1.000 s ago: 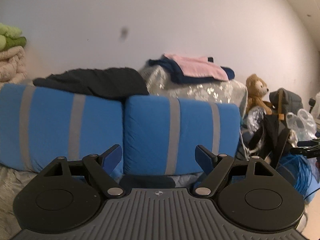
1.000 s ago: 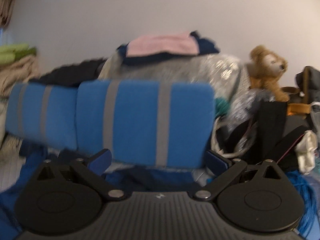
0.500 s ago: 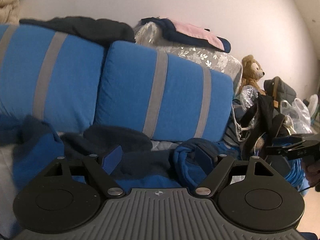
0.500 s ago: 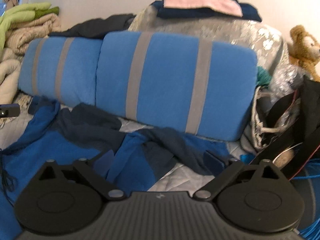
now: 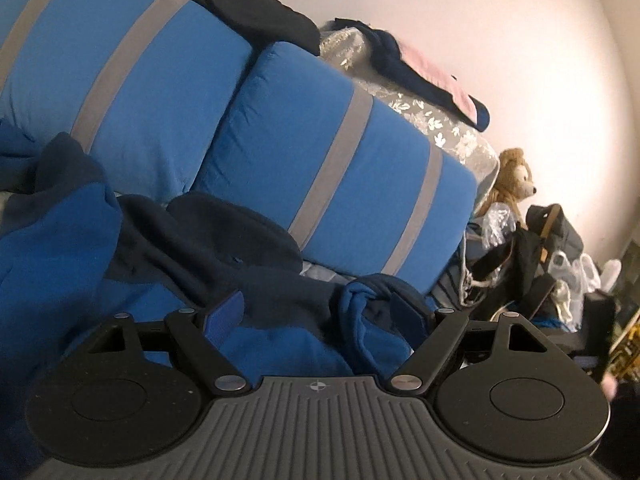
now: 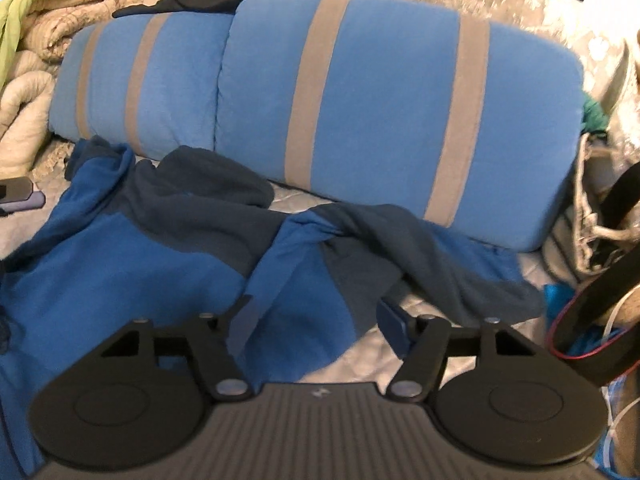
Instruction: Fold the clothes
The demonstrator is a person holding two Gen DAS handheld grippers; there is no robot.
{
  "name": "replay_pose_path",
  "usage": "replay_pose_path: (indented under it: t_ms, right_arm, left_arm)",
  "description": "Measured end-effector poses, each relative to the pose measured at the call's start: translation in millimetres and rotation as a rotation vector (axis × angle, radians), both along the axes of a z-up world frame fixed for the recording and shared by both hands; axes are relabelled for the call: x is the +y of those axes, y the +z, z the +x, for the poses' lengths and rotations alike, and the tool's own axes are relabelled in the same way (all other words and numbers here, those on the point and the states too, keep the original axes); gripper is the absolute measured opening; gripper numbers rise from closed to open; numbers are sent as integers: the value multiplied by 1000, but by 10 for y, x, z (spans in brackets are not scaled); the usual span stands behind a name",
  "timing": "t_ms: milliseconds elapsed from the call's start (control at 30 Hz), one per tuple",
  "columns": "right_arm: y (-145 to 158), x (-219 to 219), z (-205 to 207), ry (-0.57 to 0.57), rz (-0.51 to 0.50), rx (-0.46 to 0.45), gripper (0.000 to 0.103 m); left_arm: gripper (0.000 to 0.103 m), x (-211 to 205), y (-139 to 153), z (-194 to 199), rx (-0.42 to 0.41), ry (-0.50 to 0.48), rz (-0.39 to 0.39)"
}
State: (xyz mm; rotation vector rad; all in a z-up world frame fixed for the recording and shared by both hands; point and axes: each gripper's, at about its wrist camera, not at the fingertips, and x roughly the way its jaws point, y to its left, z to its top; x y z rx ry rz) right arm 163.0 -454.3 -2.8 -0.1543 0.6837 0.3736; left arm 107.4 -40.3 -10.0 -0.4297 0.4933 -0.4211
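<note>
A crumpled blue and navy garment [image 6: 168,248] is spread on a pale quilted bed surface [image 6: 424,308], in front of two blue pillows with grey stripes [image 6: 360,112]. The left gripper [image 5: 320,312] is held with jaws apart over a bunched fold of the garment [image 5: 372,320]; no pinch by the pads can be made out. The right gripper [image 6: 316,316] is shown with jaws closing, a blue edge of the garment lying between them, not yet pressed. A teddy bear [image 5: 514,176] is seen by the wall. No brand, label or writing can be read; only a small round emblem [image 5: 318,386] is seen on the left gripper's body.
</note>
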Motion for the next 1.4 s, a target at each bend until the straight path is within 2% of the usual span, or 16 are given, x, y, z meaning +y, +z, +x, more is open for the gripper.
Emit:
replay_pose_path:
  t_ms: [200, 400, 433, 500, 533, 567, 667, 800, 933, 967, 1000, 1067, 1100, 1133, 1200, 1400]
  right_arm:
    - [-256, 399, 264, 36, 14, 18, 75]
    - [-565, 701, 615, 19, 10, 35, 74]
    - [-610, 724, 665, 17, 13, 41, 70]
    - [-690, 747, 749, 18, 31, 58, 49]
    - [-719, 749, 781, 18, 41, 70, 22]
    - [-740, 742, 802, 18, 50, 87, 3]
    - [-639, 676, 719, 7, 93, 59, 3]
    - [-328, 539, 460, 12, 153, 0, 2]
    - [-111, 409, 141, 71, 202, 17, 2]
    - [-107, 394, 83, 95, 195, 41, 3]
    - [-103, 379, 26, 119, 189, 65, 12]
    - [-92, 300, -65, 100, 176, 60, 58]
    - [-82, 226, -96, 75, 176, 47, 73]
    - [-68, 135, -122, 44, 184, 26, 92]
    - [-63, -112, -105, -33, 228, -5, 94]
    - [-303, -953, 206, -379, 414, 14, 90]
  left_arm:
    - [81, 8, -32, 52, -7, 21, 25]
    - [81, -16, -42, 60, -18, 20, 50]
    - [81, -27, -44, 61, -21, 17, 58]
    - [81, -48, -48, 64, -28, 13, 75]
    - [81, -51, -51, 68, -27, 9, 75]
    - [81, -53, -54, 72, -26, 6, 74]
    - [81, -52, -62, 83, -22, 2, 68]
    - [81, -29, -62, 82, -17, 4, 55]
    - [81, -28, -63, 72, -18, -3, 52]
    - [81, -33, -63, 71, -18, -6, 54]
    - [81, -38, -63, 73, -16, -9, 54]
    - [81, -45, -64, 73, -13, -15, 56]
    - [81, -47, -64, 72, -13, -17, 56]
    - [81, -49, -64, 70, -12, -20, 57]
    - [81, -46, -66, 79, -11, -19, 57]
    - [81, -48, -80, 100, 5, -25, 44]
